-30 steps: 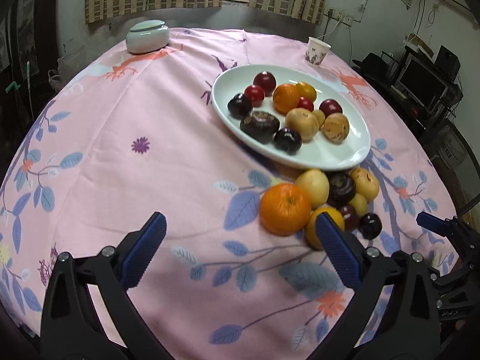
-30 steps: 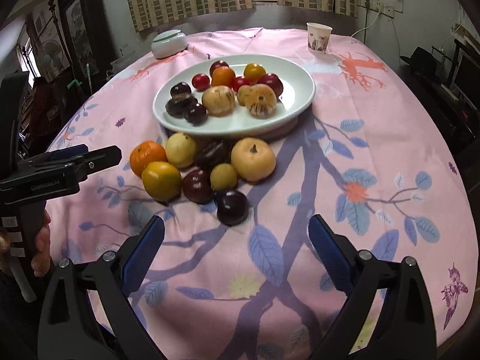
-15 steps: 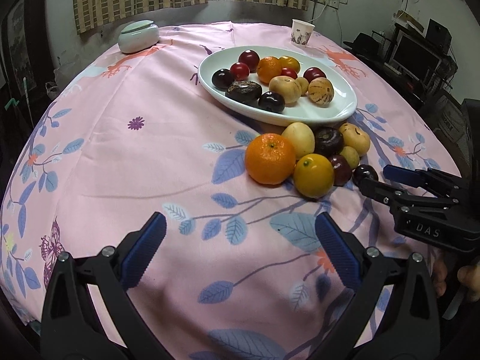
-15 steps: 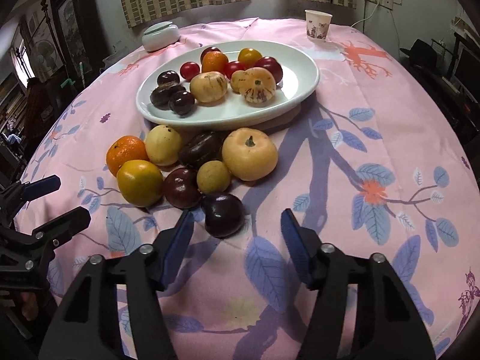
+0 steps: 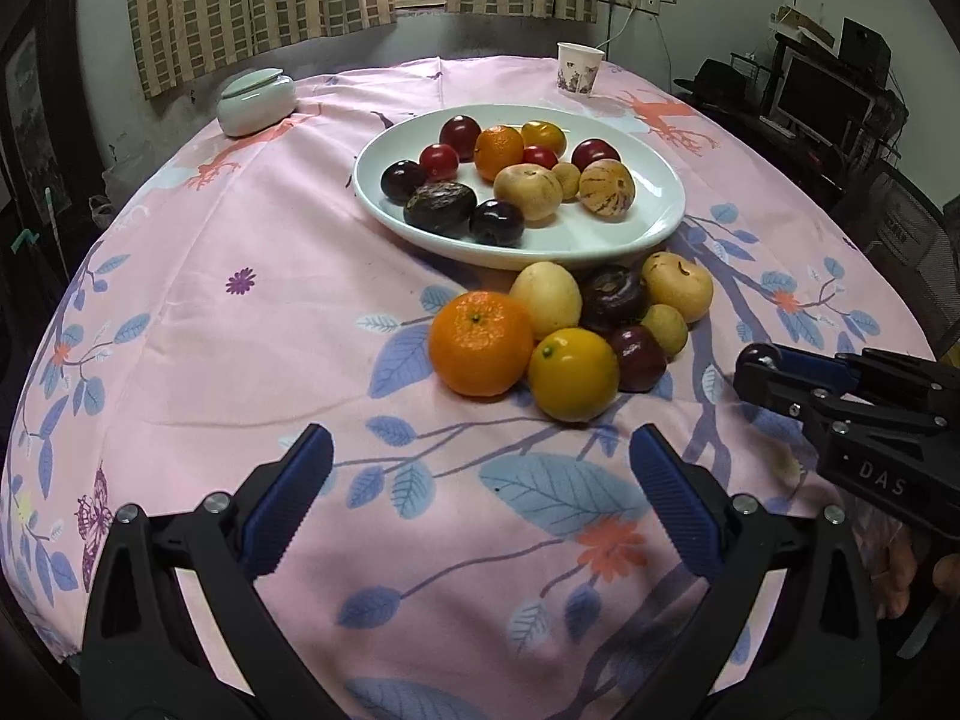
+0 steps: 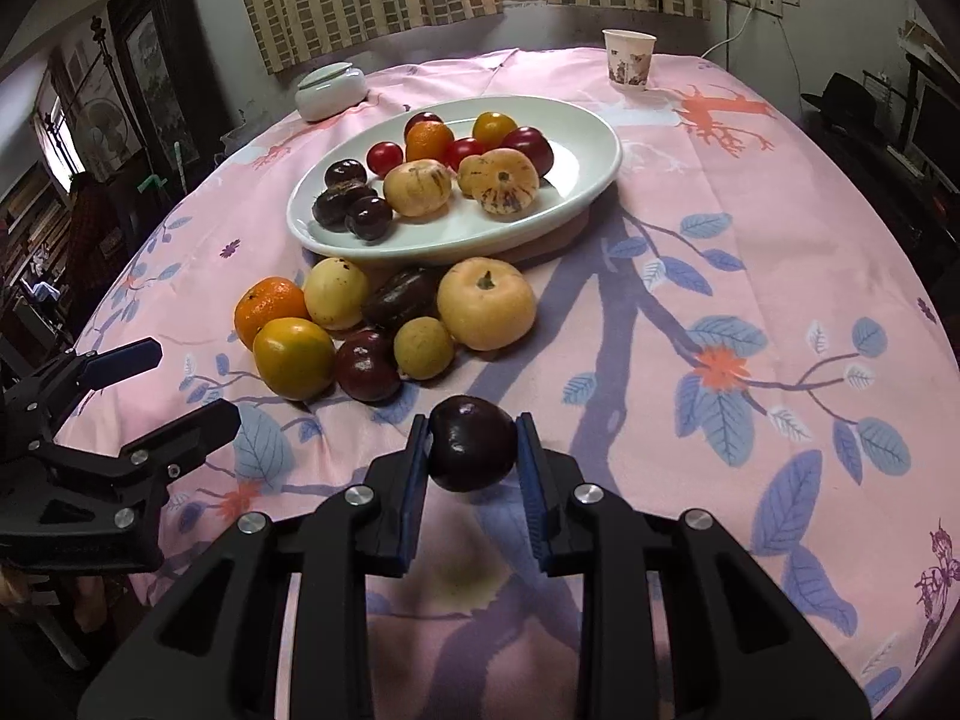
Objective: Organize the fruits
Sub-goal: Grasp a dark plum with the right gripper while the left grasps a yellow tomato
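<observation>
The left gripper (image 5: 480, 495) hovers with its jaws spread wide and nothing between them, the loose pile of fruit (image 5: 570, 330) lying just ahead of its fingertips on the pink cloth (image 5: 240, 360). To the right, the right gripper (image 6: 472, 450) is clamped on a dark plum (image 6: 472, 443), the fruit seated between both blue pads near their tips. Beyond those jaws sits the pile, and beyond that the white plate (image 6: 594, 180), already part filled. The risk, by judgement: the round, smooth plum is held near the tips and could squirt free on the carry, or a low pass could knock the pile rolling.
</observation>
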